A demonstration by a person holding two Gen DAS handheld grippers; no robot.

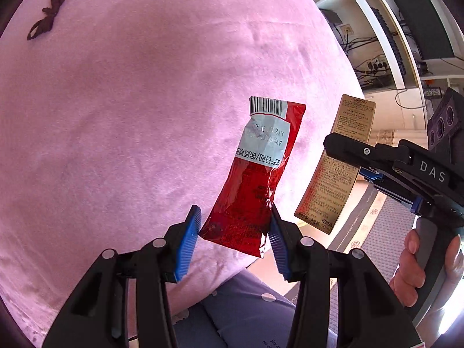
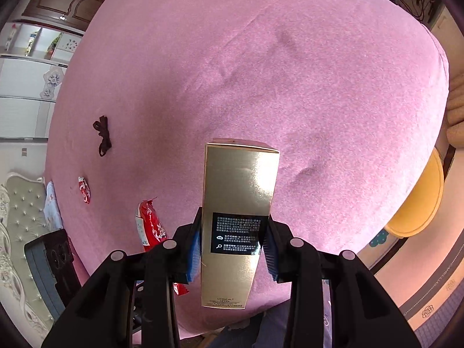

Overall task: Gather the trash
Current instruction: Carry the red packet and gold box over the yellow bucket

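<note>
The bed [image 2: 290,72] lies below both loads. The gold box [image 2: 240,203], pinched between the right gripper [image 2: 232,246] pads, looks secure. The red wrapper [image 1: 255,179] may slip: the left gripper [image 1: 236,237] only touches its edges. A small wrapper [image 2: 84,190] and bow [image 1: 49,13] remain.

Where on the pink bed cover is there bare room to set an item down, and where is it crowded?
Free: the wide middle and far stretch of the pink cover, right of the dark bow and beyond the gold box that the right gripper holds. Crowded: the near left edge, with a small red packet and the held red wrapper.
</note>
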